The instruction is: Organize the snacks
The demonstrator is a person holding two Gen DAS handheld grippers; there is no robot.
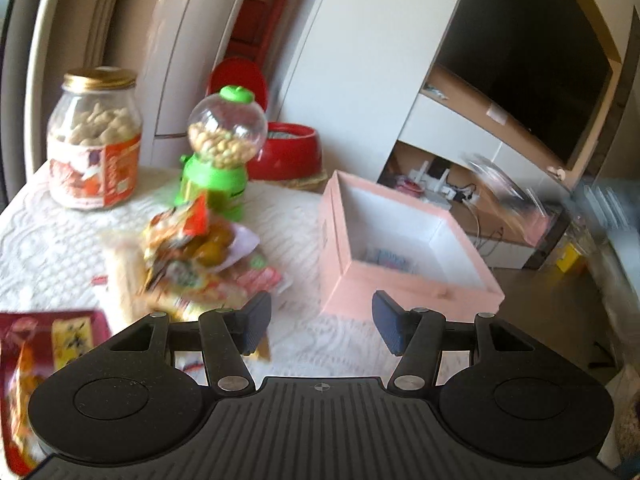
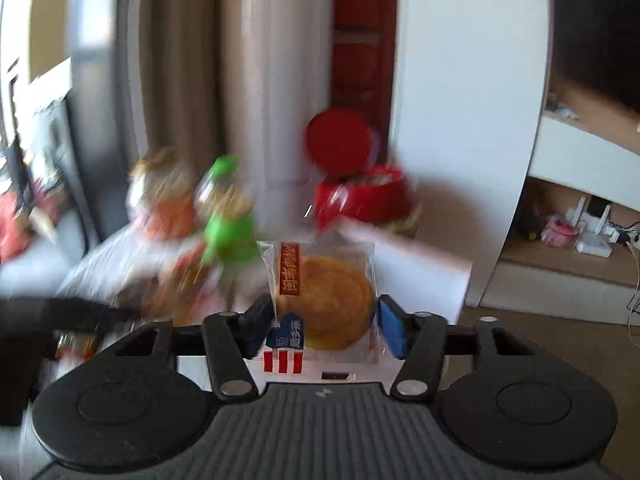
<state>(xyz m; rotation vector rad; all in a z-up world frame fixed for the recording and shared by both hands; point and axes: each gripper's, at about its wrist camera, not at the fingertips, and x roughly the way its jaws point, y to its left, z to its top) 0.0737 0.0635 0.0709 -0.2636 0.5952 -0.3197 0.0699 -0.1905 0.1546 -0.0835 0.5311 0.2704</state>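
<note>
Wrapped round golden pastry (image 2: 332, 304) clamped in right hand-held gripper (image 2: 326, 330); left hand-held gripper (image 1: 322, 326) spread, holding nothing.

Glossy clear wrapper (image 2: 320, 300); glass jar (image 1: 95, 140), metal lid (image 1: 101, 78); matt pink box (image 1: 400, 256).

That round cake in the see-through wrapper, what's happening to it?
The right gripper is clamped on the round golden cake in a clear plastic wrapper, holding it up in the air. The left gripper is open and empty above the white lace tablecloth, between the pile of colourful snack packets and the open pink square box.
</note>
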